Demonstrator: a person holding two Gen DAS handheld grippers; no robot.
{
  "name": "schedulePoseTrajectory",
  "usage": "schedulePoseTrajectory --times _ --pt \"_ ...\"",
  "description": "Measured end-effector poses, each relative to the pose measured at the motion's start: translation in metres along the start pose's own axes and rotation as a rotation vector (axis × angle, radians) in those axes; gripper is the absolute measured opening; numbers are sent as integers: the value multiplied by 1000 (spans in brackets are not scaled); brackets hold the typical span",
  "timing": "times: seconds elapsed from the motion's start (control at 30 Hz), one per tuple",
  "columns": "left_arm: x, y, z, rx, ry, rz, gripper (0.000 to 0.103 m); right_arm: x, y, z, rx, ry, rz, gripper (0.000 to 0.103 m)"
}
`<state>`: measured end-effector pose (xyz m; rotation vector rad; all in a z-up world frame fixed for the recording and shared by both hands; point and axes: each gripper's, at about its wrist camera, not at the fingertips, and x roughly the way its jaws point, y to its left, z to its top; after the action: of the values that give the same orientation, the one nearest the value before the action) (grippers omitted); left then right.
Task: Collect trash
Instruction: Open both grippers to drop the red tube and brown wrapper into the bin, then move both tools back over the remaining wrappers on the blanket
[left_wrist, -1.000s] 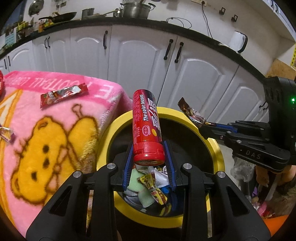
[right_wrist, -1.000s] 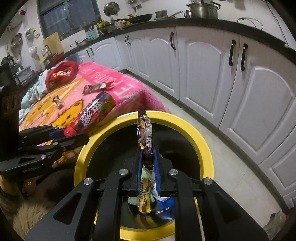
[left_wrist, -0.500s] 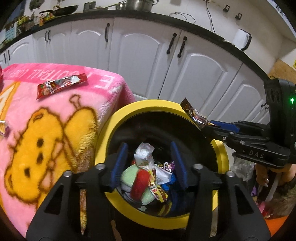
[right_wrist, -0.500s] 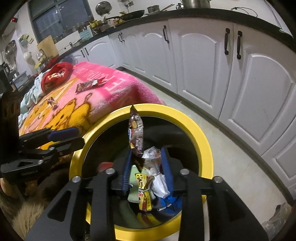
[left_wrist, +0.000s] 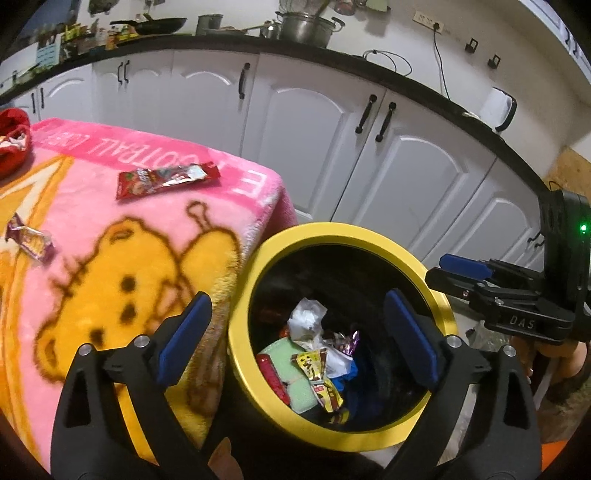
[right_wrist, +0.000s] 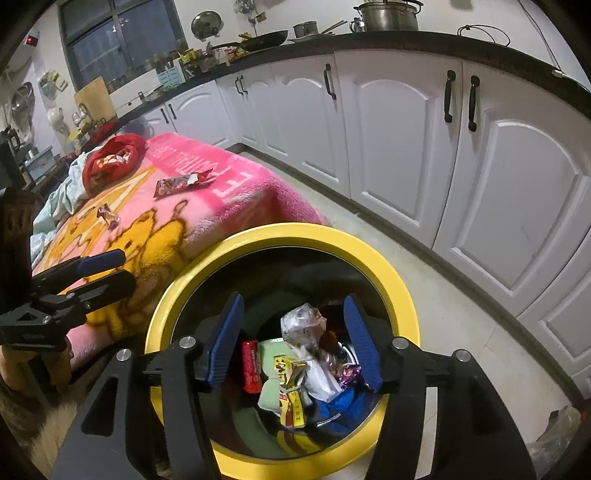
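Left tongs (left_wrist: 295, 339) spread wide, nothing between them; right tongs (right_wrist: 293, 341) about half open, also empty, jaws of both just been opening. Both tilt down over the round yellow-rimmed bin (left_wrist: 255, 280). The glossy red tube (left_wrist: 272, 376) held a second ago now lies inside among crinkly wrappers (right_wrist: 291, 387). A red foil wrapper (left_wrist: 166, 179) lies ahead-left on the fuzzy pink blanket (left_wrist: 92, 229).

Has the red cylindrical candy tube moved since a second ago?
Yes. The red cylindrical candy tube has dropped from above the yellow-rimmed bin to lie inside it among wrappers.
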<state>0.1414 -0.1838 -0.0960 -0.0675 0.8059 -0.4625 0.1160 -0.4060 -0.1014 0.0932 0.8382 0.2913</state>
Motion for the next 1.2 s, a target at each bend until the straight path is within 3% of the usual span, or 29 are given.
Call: schedulePoseTrajectory --times 0.57,1.2 --pt "-38 29 7 -62 -102 59 92 -15 31 17 -56 -44 23 59" --pt "-85 95 9 -170 -219 186 92 -8 105 54 -212 -63 92 59"
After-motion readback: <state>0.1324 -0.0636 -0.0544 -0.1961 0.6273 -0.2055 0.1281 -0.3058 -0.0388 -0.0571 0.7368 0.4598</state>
